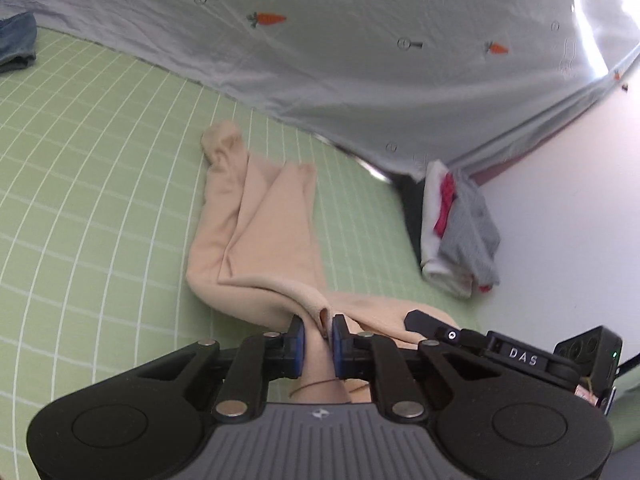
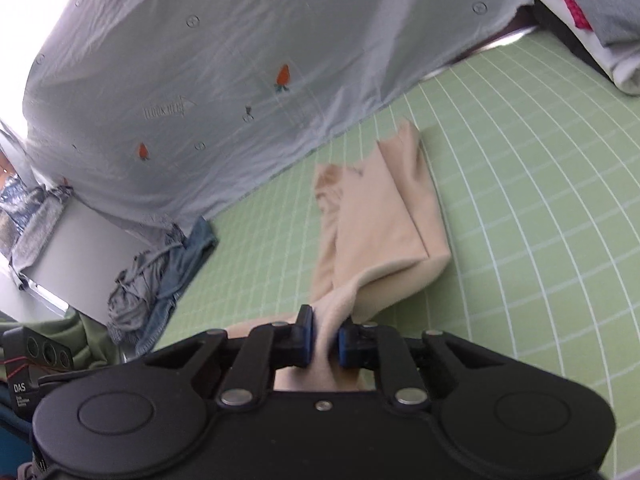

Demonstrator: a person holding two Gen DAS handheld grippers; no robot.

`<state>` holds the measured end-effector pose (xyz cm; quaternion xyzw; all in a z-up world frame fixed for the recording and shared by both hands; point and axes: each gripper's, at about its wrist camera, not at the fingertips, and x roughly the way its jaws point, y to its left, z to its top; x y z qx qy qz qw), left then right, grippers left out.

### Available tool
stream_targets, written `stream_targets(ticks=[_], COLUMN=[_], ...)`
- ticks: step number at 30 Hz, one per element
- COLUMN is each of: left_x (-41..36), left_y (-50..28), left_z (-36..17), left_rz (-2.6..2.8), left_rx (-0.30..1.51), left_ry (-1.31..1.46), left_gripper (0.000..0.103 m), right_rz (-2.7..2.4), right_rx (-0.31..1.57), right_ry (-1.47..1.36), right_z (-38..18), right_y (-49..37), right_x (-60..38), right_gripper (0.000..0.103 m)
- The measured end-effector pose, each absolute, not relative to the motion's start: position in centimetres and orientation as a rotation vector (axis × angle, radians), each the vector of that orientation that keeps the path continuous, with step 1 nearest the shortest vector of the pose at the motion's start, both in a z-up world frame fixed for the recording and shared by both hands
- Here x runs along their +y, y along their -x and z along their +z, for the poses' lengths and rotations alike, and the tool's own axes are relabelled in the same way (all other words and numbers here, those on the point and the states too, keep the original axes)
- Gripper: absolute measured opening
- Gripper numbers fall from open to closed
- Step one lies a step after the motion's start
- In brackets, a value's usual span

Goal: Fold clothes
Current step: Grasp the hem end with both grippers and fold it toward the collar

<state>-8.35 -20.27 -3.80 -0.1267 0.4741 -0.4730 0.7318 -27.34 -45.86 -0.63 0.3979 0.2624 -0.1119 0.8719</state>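
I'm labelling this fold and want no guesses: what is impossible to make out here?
- Left wrist view: the beige garment end nearest the camera is hidden behind the left tongs.
- Right wrist view: the garment's far edge is motion-blurred; its shape there is unclear.
- Right wrist view: the folded stack is cut off by the frame edge.
- Right tongs cover the pinched fabric.

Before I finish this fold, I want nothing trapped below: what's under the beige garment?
Around the beige garment only the green checked sheet shows. Whatever lies directly beneath its folded layers is covered.
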Motion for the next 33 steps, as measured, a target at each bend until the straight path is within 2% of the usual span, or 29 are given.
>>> stream_targets(ticks=[7,13,19,24,33], left_x=[-24.1,-27.4,-32.0,-36.1,-38.4], left_y=[4.7,1.5,-2.3,-5.5,-7.8], left_z=[-0.3,-0.9,-3.6,-7.9,-13.7], left_rz=[-1.038,-1.022,-0.969,-0.872,-0.756], left_rx=[0.928,0.924,0.969,1.088,1.202], left_ry=[0.292,0.286,0.231,0.212,0.171], left_gripper=[0.014,0.014,0.014,0.014,0.015], right_rz=[-0.222,-0.237,-0.265,-0.315,-0.37], right_rx=[0.445,0.434,0.489,0.587,0.725], right_ry=[-0.787,-0.771,-0.786,-0.831,-0.835], right_z=[1.9,1.6,-1.5,-6.0,-12.1], right_y=[22.7,19.1,14.7,10.6,6.7], right_x=[-49.3,-52.0,-55.0,-57.6,-58.6], right_gripper=[0.012,0.012,0.012,0.012,0.013])
